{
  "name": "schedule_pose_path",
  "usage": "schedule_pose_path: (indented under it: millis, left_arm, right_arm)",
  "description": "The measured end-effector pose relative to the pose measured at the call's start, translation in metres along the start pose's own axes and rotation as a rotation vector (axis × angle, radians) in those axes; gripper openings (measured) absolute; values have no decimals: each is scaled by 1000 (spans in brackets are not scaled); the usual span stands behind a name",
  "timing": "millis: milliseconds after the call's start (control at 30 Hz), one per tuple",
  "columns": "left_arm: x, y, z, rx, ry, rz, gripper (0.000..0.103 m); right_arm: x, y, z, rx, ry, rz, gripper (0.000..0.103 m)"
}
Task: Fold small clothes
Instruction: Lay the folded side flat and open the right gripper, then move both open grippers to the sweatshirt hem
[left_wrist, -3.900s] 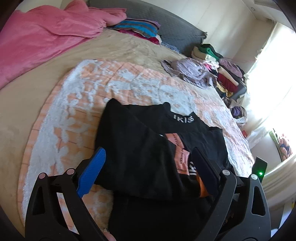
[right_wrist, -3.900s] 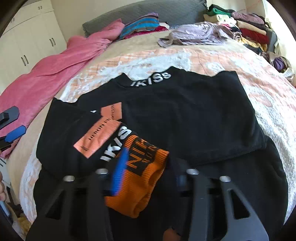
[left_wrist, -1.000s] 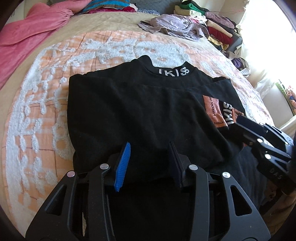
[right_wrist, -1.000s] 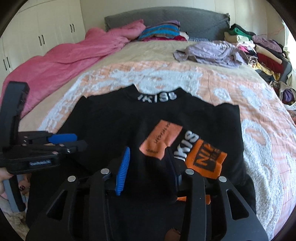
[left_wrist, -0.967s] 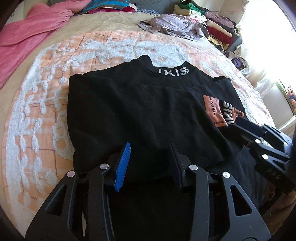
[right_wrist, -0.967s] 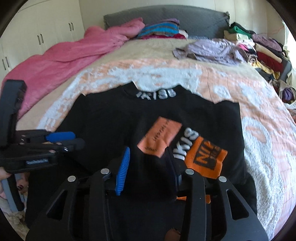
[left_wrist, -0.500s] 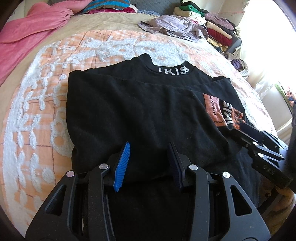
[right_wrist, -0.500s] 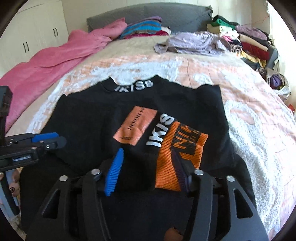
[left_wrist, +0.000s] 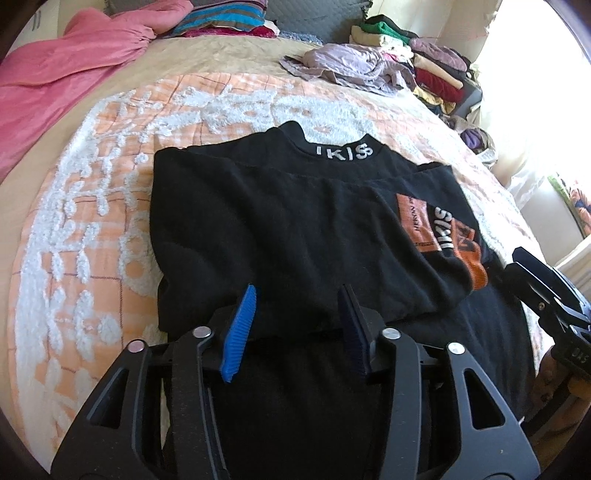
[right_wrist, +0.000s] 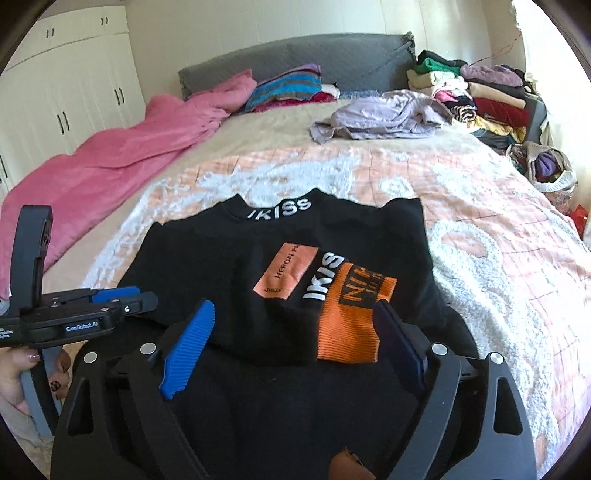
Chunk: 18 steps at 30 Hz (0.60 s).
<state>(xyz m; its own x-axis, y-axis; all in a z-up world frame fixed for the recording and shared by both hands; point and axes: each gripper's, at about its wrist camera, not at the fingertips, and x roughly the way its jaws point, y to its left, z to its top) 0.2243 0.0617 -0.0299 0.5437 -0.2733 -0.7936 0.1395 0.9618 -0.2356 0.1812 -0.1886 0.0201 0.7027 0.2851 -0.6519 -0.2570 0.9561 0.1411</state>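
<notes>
A black top (left_wrist: 280, 221) with white "IKISS" lettering on its collar lies on the bed, both sleeves folded in over the body. It also shows in the right wrist view (right_wrist: 229, 266). An orange cuff (right_wrist: 351, 325) and an orange patch (right_wrist: 286, 273) lie on the right half. My left gripper (left_wrist: 295, 317) is open and empty above the folded left sleeve's lower edge. My right gripper (right_wrist: 291, 339) is open wide and empty, just in front of the orange cuff. Each gripper shows in the other's view: left gripper (right_wrist: 122, 299), right gripper (left_wrist: 532, 273).
The top lies on an orange and white tufted blanket (left_wrist: 92, 206). A pink duvet (right_wrist: 110, 155) lies at the left. A crumpled lilac garment (right_wrist: 384, 114) and a pile of folded clothes (right_wrist: 480, 92) sit at the far right, striped clothes (right_wrist: 288, 88) by the grey headboard.
My right gripper has opened wider and drawn back from the orange cuff, which now lies flat on the top. My left gripper has barely moved.
</notes>
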Motion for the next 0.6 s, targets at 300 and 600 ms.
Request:
schedule_pose_path:
  millis: [300, 600]
  left_arm:
    - [-27, -4, 0, -17, -55, -7, 67]
    - [-52, 0, 2, -49, -115, 26, 92]
  right_arm:
    - [-20, -6, 3, 21, -38, -5, 92]
    - [-41, -13, 4, 35, -78, -33, 97]
